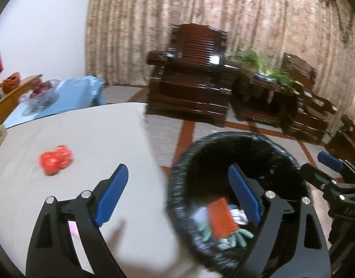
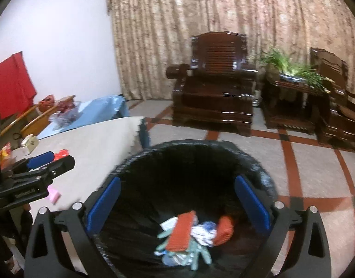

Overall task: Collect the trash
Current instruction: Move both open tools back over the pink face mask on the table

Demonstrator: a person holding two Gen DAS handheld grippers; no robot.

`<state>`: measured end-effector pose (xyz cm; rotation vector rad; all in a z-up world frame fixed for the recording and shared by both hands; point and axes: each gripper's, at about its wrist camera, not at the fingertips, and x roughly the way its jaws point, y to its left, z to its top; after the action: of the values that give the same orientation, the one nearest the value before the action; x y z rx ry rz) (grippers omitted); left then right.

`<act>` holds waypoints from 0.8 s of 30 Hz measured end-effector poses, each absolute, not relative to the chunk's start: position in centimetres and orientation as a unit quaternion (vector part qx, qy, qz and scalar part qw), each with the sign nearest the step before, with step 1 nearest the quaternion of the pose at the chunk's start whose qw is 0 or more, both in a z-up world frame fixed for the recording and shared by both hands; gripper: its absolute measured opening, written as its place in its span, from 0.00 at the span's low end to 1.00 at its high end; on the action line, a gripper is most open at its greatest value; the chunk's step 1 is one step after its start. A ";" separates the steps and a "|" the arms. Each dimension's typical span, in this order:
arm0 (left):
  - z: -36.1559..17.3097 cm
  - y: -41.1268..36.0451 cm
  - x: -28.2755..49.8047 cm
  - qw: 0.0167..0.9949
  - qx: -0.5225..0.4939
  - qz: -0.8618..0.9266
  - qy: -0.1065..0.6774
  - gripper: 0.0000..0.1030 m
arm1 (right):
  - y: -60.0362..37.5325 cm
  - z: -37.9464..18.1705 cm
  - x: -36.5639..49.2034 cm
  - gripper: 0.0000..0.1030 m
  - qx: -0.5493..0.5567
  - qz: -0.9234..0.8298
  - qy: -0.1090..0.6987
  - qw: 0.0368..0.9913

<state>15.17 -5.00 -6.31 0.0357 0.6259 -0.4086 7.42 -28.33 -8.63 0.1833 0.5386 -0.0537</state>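
While both grippers gape empty, trash bin (image 2: 189, 162) holds seemingly gloves (image 2: 198, 252).

Home living room: carved armchair (image 2: 214, 88), curtains (image 2: 223, 23).

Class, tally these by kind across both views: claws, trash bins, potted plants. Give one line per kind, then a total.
Claws: 2, the left claw and the right claw
Trash bin: 1
Potted plant: 1
Total: 4
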 end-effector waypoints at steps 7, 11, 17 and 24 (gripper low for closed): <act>-6.1 2.2 15.5 0.942 0.013 -0.127 0.310 0.84 | -22.2 -8.2 9.6 0.94 0.069 0.042 0.259 0.963; -6.4 5.6 15.4 0.944 0.012 -0.094 0.315 0.84 | -19.1 -8.3 10.5 0.94 0.060 0.076 0.260 0.961; -7.8 10.2 15.9 0.941 -0.001 -0.055 0.333 0.84 | -14.9 -8.6 12.0 0.94 0.043 0.118 0.262 0.957; -10.2 12.1 16.9 0.933 -0.005 -0.040 0.357 0.84 | -11.8 -9.5 13.5 0.94 0.034 0.145 0.273 0.950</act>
<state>16.87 12.05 -10.25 -0.0098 0.7309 -0.0826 13.55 -11.82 -9.53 0.0682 0.5556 0.2952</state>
